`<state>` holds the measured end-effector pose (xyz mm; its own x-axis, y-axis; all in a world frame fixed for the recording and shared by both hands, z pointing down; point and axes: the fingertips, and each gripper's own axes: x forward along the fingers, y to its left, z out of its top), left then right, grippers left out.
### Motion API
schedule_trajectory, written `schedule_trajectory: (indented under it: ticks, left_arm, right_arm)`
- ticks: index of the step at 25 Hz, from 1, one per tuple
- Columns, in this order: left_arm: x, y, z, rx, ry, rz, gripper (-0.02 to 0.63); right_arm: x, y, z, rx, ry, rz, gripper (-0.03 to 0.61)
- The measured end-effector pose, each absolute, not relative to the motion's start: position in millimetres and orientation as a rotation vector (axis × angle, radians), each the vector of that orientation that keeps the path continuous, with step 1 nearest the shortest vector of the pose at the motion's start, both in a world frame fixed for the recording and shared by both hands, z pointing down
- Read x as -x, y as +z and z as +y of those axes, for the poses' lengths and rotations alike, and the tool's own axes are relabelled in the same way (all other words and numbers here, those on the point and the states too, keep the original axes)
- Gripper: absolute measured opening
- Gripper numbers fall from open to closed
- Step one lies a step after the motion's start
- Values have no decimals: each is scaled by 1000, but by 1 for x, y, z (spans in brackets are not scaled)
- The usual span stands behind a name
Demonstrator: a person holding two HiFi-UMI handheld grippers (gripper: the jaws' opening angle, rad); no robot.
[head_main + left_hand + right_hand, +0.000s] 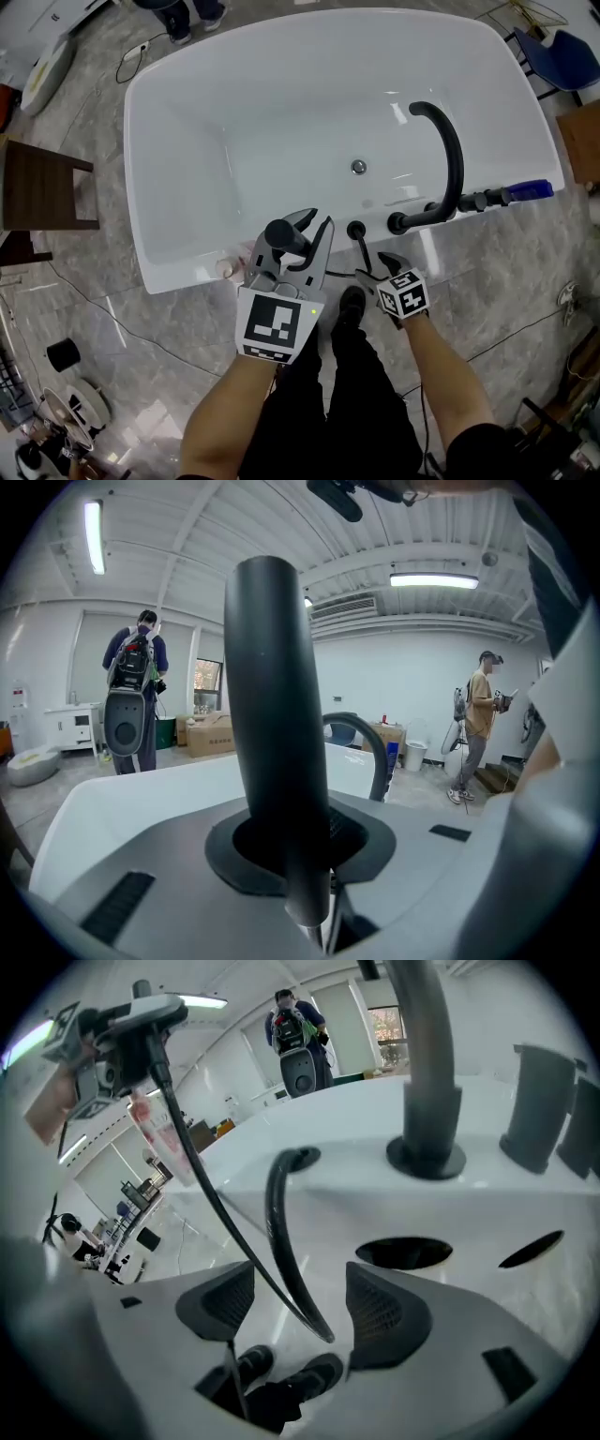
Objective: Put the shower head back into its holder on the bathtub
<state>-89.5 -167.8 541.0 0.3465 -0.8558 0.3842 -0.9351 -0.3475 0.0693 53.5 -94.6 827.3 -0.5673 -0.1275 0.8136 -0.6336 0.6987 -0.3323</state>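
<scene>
My left gripper (302,225) is shut on the black shower head (286,236), holding it above the near rim of the white bathtub (187,141). In the left gripper view its black handle (272,714) stands upright between the jaws. The black hose (361,253) runs down from the round holder (356,229) on the rim, just right of the shower head. My right gripper (380,267) is open and points down at the rim. In the right gripper view a loop of hose (281,1241) hangs between its spread pads (384,1312) without touching them, and the holder (302,1157) lies beyond.
The black arched faucet (450,159) rises from the rim to the right of the holder, with black knobs and a blue object (525,189) beside it. A wooden stool (42,187) stands left of the tub. Cables lie on the marble floor. Other people (136,696) stand farther off.
</scene>
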Motion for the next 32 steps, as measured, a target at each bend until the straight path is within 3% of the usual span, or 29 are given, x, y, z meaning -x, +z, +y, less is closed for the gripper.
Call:
schedule_trajectory:
  ticks: [3, 6, 9, 20, 32]
  left_arm:
    - [86, 547, -167, -2366, 413, -1594, 80]
    - [79, 558, -167, -2361, 433, -1579, 80]
    - [67, 560, -163, -2375, 483, -1546, 80]
    - [64, 500, -171, -2389, 448, -1543, 80]
    - [71, 450, -183, -2398, 444, -1610, 80]
  right_arm:
    - [-59, 864, -83, -577, 815, -2051, 276]
    - [-67, 871, -76, -602, 825, -2045, 112]
    - [-75, 851, -73, -594, 798, -2066, 77]
    - [-76, 763, -96, -449, 713, -1943, 77]
    - [-24, 747, -152, -438, 732, -1866, 90]
